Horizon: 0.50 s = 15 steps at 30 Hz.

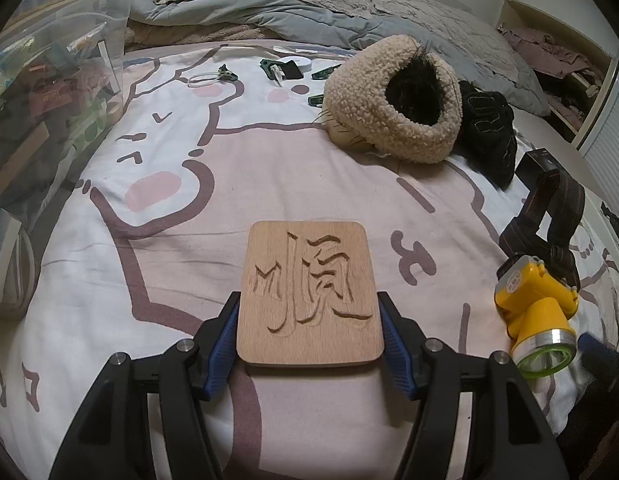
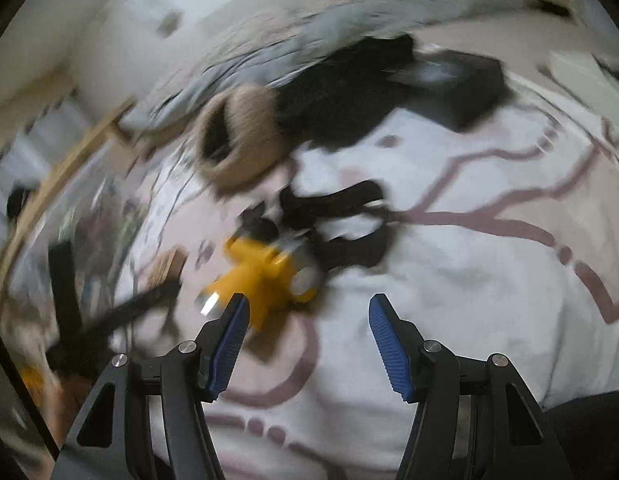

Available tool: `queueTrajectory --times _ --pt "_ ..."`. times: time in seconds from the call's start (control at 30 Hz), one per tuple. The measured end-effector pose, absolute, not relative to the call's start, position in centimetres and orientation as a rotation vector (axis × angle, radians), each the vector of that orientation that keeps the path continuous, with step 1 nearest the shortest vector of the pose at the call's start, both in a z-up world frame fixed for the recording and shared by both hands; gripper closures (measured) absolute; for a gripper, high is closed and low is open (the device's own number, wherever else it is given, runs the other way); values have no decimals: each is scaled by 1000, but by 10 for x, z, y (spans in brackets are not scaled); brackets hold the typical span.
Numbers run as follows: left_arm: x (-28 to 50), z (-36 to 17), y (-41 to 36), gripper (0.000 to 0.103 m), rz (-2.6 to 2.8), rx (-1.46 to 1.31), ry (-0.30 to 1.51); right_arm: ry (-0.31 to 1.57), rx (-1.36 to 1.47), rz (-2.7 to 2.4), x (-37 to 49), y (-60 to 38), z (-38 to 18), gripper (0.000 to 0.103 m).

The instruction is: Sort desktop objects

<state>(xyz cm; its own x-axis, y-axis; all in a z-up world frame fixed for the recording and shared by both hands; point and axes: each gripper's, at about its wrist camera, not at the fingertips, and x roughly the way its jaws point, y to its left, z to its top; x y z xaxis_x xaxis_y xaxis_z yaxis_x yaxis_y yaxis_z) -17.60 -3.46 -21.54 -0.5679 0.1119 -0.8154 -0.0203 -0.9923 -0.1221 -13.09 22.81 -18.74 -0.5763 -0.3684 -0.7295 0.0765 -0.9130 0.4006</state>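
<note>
My left gripper (image 1: pixel 308 312) is shut on a wooden plaque (image 1: pixel 309 294) with a carved character, its blue pads pressing both side edges above the bedsheet. A yellow headlamp (image 1: pixel 537 308) with a dark strap (image 1: pixel 549 208) lies on the sheet to the plaque's right. In the blurred right wrist view, my right gripper (image 2: pixel 305 312) stands open with nothing between its fingers, over the white sheet. The yellow headlamp (image 2: pixel 265 276) lies just ahead of its left finger (image 2: pixel 229 340), its strap (image 2: pixel 341 204) trailing beyond.
A fleece hat (image 1: pixel 393 100) and black clothing (image 1: pixel 489 128) lie at the back right, with small clips (image 1: pixel 277 68) further back. A clear plastic bin (image 1: pixel 49 92) full of items stands at left. Grey bedding (image 1: pixel 269 12) is piled behind.
</note>
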Motion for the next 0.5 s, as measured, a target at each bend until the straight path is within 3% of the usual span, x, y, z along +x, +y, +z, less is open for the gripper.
queueTrajectory --times 0.07,0.13,0.33,0.5 --pt "-176 -215 -34 39 2712 -1421 -149 -259 1312 -2521 -128 201 -189 42" --pt "-176 -215 -35 39 2713 -1422 -153 -198 1338 -2509 -130 189 -195 42" --pt "-175 -216 -35 39 2715 -1423 -148 -362 1400 -2568 -138 216 -207 41" --pt "-175 -216 -34 39 2714 -1422 -143 -347 1414 -2669 -130 223 -203 41"
